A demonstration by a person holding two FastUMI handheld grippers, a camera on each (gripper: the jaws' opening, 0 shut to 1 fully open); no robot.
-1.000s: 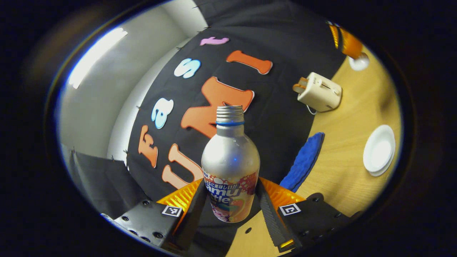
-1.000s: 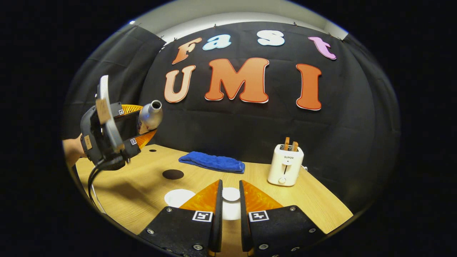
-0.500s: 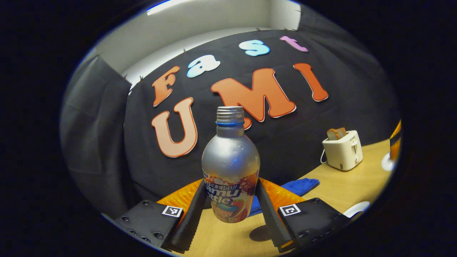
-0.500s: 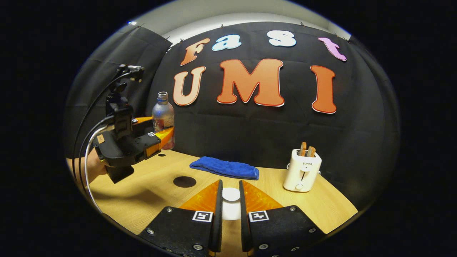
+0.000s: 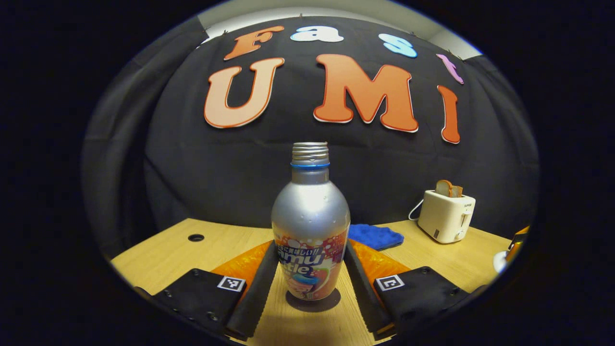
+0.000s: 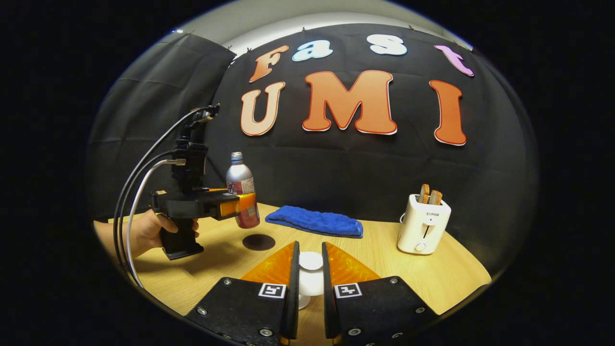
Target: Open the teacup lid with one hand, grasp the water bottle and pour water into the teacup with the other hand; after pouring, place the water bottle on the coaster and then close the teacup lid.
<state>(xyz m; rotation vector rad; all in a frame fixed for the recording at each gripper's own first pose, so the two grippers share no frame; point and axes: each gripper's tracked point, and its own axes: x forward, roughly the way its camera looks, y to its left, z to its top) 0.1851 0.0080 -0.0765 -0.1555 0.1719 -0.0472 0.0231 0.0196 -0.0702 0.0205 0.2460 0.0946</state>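
A silver water bottle [image 5: 310,216] with no cap stands upright between the fingers of my left gripper [image 5: 310,250], which is shut on its lower body. The dark round coaster [image 5: 312,303] lies directly under the bottle's base. In the right gripper view the bottle [image 6: 241,192] hangs a little above the coaster [image 6: 258,241], with a hand holding the left gripper [image 6: 240,204]. My right gripper [image 6: 310,247] is shut on the white teacup lid [image 6: 311,262]. A white edge [image 6: 302,302] shows below the lid; I cannot tell whether it is the teacup.
A blue cloth [image 6: 314,222] lies by the back wall. A cream toaster [image 6: 423,226] with bread stands at the right. The wooden table [image 5: 158,259] has a small hole [image 5: 195,237] at its left. Cables trail from the left gripper.
The bottle has swung from tilted to upright and come down over the coaster. The right gripper has stayed in place with the lid.
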